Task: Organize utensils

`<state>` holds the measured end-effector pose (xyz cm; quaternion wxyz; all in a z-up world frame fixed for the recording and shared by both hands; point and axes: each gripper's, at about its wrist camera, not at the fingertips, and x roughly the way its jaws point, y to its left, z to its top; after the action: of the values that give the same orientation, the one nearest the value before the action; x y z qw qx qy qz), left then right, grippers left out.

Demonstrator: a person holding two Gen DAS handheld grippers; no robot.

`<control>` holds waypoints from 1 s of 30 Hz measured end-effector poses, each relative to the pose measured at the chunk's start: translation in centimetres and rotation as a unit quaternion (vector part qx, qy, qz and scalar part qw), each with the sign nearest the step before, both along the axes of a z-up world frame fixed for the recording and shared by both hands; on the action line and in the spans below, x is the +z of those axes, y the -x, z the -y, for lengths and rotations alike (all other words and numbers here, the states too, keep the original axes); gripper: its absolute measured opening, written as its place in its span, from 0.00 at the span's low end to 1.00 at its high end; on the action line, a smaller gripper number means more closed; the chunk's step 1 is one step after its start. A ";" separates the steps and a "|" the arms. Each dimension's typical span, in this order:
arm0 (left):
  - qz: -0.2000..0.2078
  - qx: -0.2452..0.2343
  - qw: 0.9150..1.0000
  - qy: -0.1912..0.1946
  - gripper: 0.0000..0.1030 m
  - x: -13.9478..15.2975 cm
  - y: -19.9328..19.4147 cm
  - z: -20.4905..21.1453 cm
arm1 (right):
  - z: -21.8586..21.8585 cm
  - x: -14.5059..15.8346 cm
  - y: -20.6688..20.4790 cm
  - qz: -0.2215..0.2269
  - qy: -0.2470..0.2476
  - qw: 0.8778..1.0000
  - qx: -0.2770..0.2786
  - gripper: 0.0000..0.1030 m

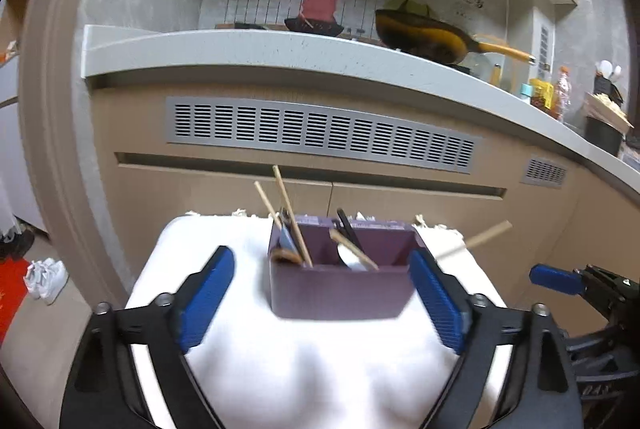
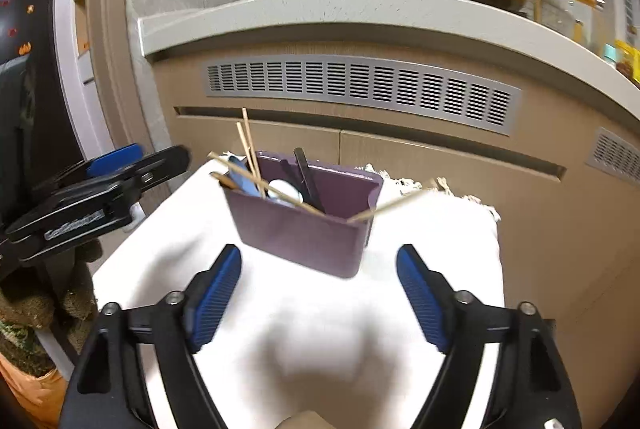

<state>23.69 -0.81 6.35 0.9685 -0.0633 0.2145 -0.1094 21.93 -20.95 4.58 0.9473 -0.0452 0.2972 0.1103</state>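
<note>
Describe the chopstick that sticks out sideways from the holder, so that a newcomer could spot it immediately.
Find the white cloth before the kitchen cabinets; on it stands a purple utensil holder. One pale wooden chopstick leans over its right corner, pointing outward almost level, while the other chopsticks stand steeply at the left.
</note>
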 end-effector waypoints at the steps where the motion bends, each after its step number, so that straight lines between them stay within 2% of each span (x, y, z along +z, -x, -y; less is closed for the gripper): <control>1: 0.003 0.003 1.000 -0.002 0.95 0.0 1.0 -0.1 | 0.4 -0.2 1.0 0.001 -0.007 1.000 -0.005 0.81; 3: 0.008 0.013 1.000 -0.008 1.00 -0.6 3.4 -0.3 | 1.1 -0.7 2.5 0.000 -0.023 1.000 -0.017 0.83; 7: -0.005 0.031 0.999 -0.027 1.00 -2.8 7.3 0.0 | 2.8 -2.1 5.0 0.013 -0.046 0.997 -0.060 0.88; 10: 0.002 0.043 0.998 -0.044 1.00 -4.0 9.5 0.5 | 3.2 -3.2 6.5 0.032 -0.042 0.994 -0.093 0.90; 14: 0.012 0.064 0.996 -0.057 1.00 -5.2 11.7 1.0 | 3.3 -4.4 8.1 0.044 -0.034 0.993 -0.107 0.94; 19: 0.008 0.062 0.994 -0.088 1.00 -5.4 12.4 2.0 | 2.4 -4.9 9.3 0.066 -0.005 0.992 -0.106 0.96; 23: 0.010 0.056 0.995 -0.085 1.00 -5.1 12.6 2.1 | 2.6 -4.8 9.9 0.079 -0.001 0.991 -0.109 0.98; 30: 0.006 0.050 0.995 -0.084 1.00 -4.9 12.5 2.2 | 2.8 -4.9 10.2 0.077 -0.002 0.991 -0.105 0.99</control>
<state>11.17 -3.01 1.43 0.9759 0.0081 0.2138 -0.0427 11.76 -23.80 -0.34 0.9740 -0.0200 0.2258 0.0069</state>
